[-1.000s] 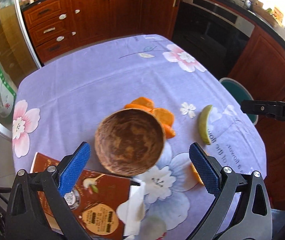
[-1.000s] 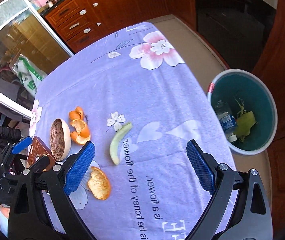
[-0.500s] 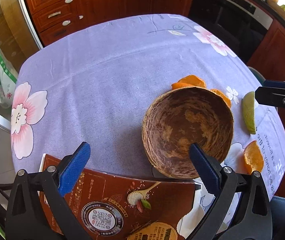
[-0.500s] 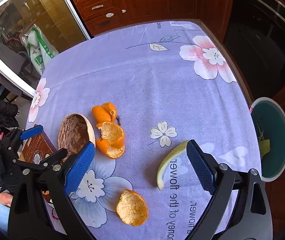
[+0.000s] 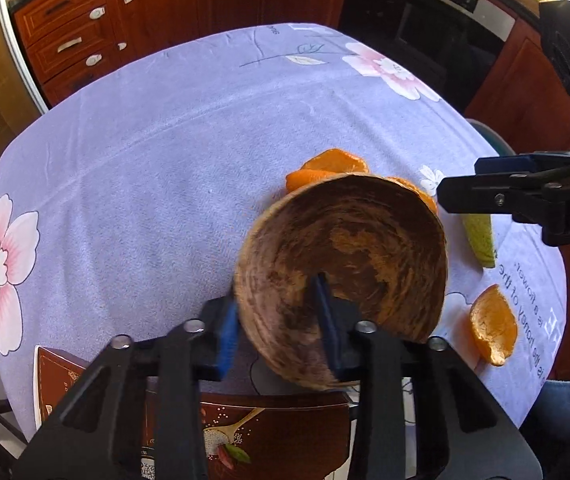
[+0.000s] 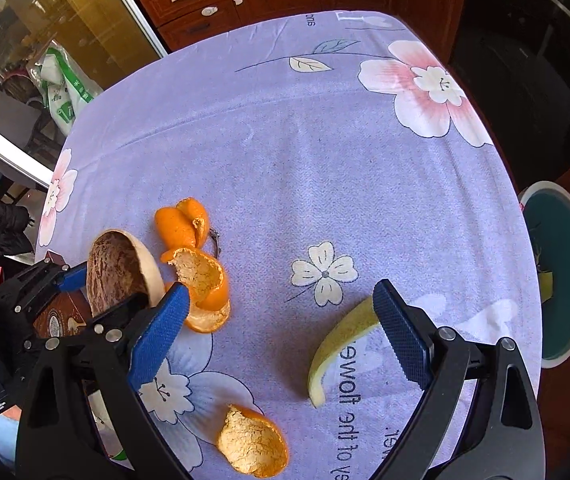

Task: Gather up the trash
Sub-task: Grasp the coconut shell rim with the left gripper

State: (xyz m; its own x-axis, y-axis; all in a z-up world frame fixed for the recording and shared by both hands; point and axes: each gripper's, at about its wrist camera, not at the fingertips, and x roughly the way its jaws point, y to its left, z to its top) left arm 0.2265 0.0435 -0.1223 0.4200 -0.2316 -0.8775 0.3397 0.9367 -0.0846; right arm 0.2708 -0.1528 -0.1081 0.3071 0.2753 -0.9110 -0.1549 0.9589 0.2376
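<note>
Near the front edge of the table (image 6: 325, 140), left side: one brown shell bowl (image 5: 341, 272), tipped on its rim, hollow facing the left gripper (image 5: 279, 320). That gripper's jaws are closing across the bowl's near wall, one pad inside the hollow, one outside; contact looks made. Right of it, the right gripper (image 6: 281, 334) hangs spread wide and empty above the cloth. One green rind strip (image 6: 339, 350) lies just beside its right pad, long axis running near to far; orange peel (image 6: 205, 288) sits by its left pad. Teal bin (image 6: 557, 276) stands off the table's right edge, nearer the right gripper.
</note>
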